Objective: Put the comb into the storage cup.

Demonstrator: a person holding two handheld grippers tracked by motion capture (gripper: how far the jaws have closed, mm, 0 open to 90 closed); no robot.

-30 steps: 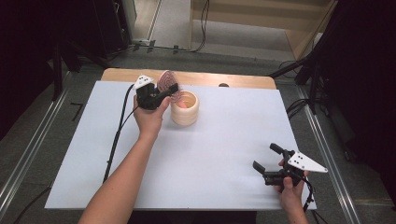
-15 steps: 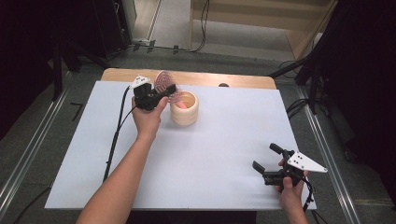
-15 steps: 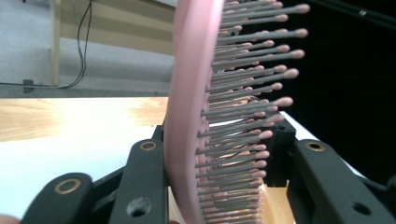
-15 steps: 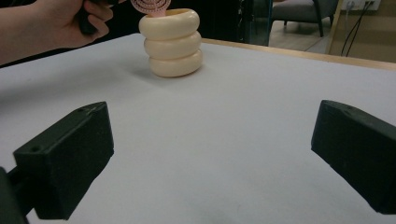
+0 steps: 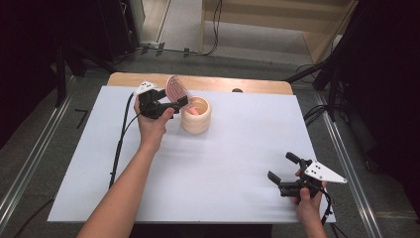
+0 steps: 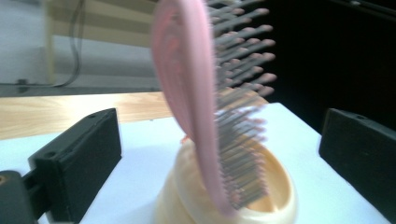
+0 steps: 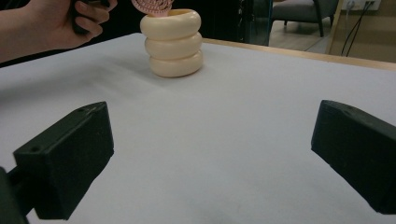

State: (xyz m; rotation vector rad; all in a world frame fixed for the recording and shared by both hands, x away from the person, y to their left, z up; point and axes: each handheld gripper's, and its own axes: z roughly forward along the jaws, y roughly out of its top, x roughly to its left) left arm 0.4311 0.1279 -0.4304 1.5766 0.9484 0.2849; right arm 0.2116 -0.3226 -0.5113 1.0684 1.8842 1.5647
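Note:
A pink hairbrush (image 6: 196,107) stands handle-down in a cream ribbed cup (image 5: 196,118) at the back of the table, its head (image 5: 174,87) leaning out to the left. My left gripper (image 5: 171,99) is around the brush head. Its jaws have just been opening, and now stand wide on either side of the brush without touching it. In the left gripper view the brush bristles (image 6: 238,116) face right above the cup (image 6: 275,205). My right gripper (image 5: 282,167) rests at the front right, open with nothing between its jaws, facing the cup (image 7: 173,44) from afar.
A white sheet (image 5: 223,163) covers the table, and a strip of bare wood (image 5: 223,83) shows along its far edge. The left gripper's cable (image 5: 121,139) trails down the sheet's left side. Dark floor and metal rails surround the table.
The left gripper's jaws have opened off the hairbrush, which now stands by itself in the cup. Neither hand has shifted noticeably.

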